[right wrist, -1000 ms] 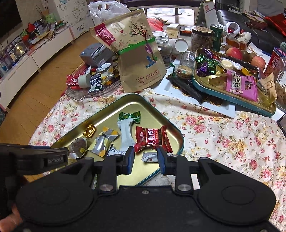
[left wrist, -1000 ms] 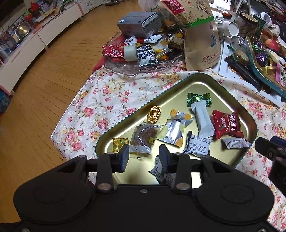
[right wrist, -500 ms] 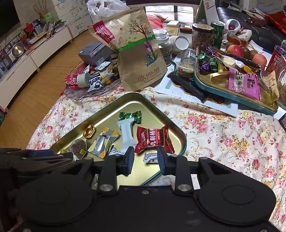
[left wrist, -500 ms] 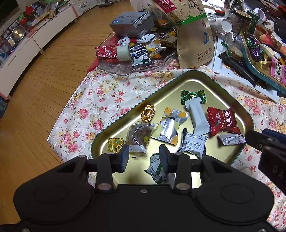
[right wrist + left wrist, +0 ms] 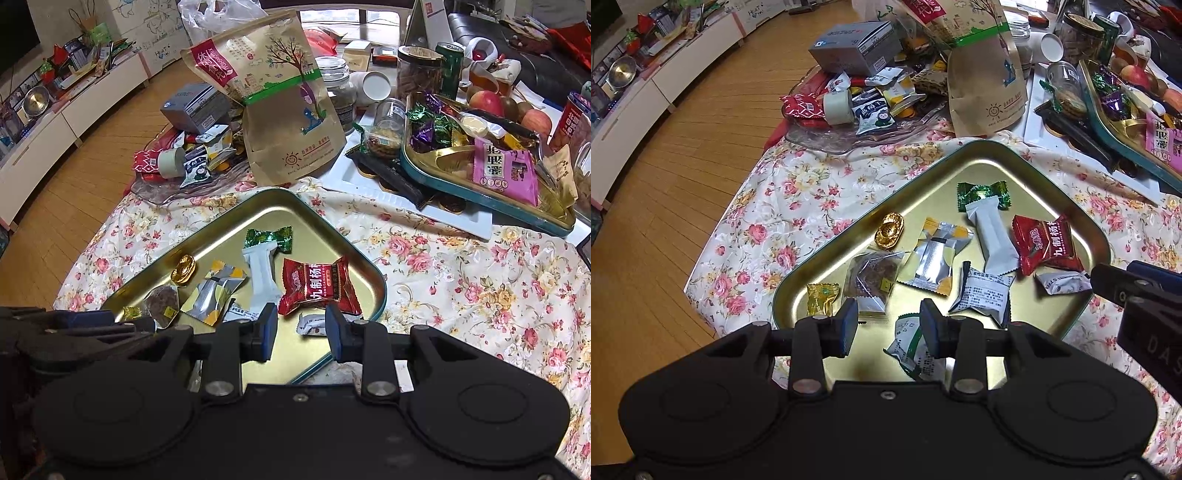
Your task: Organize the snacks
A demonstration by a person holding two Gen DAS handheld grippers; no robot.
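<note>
Floral tablecloth (image 5: 461, 280) covers the table beside wooden floor (image 5: 683, 155).

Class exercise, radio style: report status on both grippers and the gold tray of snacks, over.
Left gripper open, empty, over gold tray. Right gripper open, empty, above small white packet. Nothing blocking.

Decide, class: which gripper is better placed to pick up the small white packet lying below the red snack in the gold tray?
Probably the right gripper: the small white packet lies just ahead between its open fingers. The left gripper hangs over a green-and-white packet at the gold tray's other side.
</note>
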